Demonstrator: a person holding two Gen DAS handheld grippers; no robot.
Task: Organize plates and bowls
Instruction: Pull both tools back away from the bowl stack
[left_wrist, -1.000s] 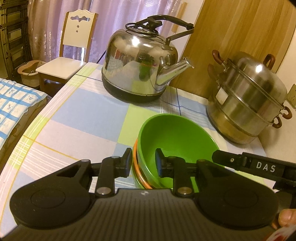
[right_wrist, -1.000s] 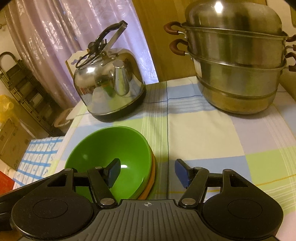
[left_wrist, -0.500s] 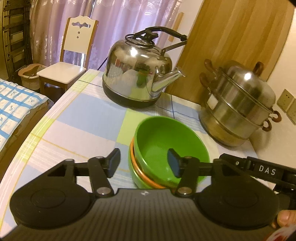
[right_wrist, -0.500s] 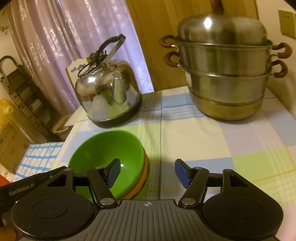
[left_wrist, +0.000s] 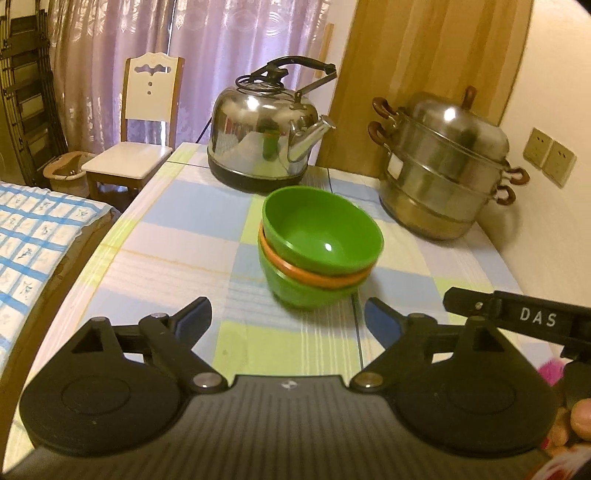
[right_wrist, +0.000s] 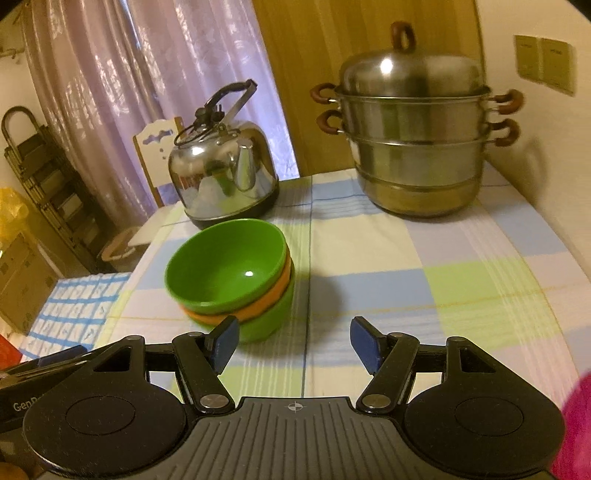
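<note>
Bowls (left_wrist: 321, 251) stacked green-orange-green on the checked tablecloth (left_wrist: 177, 229), near the kettle (left_wrist: 264, 144), left gripper (left_wrist: 288, 317) jaws opening with nothing between, right gripper (right_wrist: 293, 341) spread, empty too

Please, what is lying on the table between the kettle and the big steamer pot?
Nothing: in the right wrist view only bare checked tablecloth shows between the kettle and the steamer pot. The stacked bowls sit nearer, in front of the kettle.

Bowls (left_wrist: 325, 236): glossy plastic, smooth.
Kettle (left_wrist: 264, 129): polished metal, mirror-bright.
Steamer (left_wrist: 443, 170): shiny metal, duller base.
Tablecloth (left_wrist: 177, 258): smooth, faintly glossy.
Door (left_wrist: 424, 55): wood grain.
Pads (right_wrist: 223, 341): matt blue.
</note>
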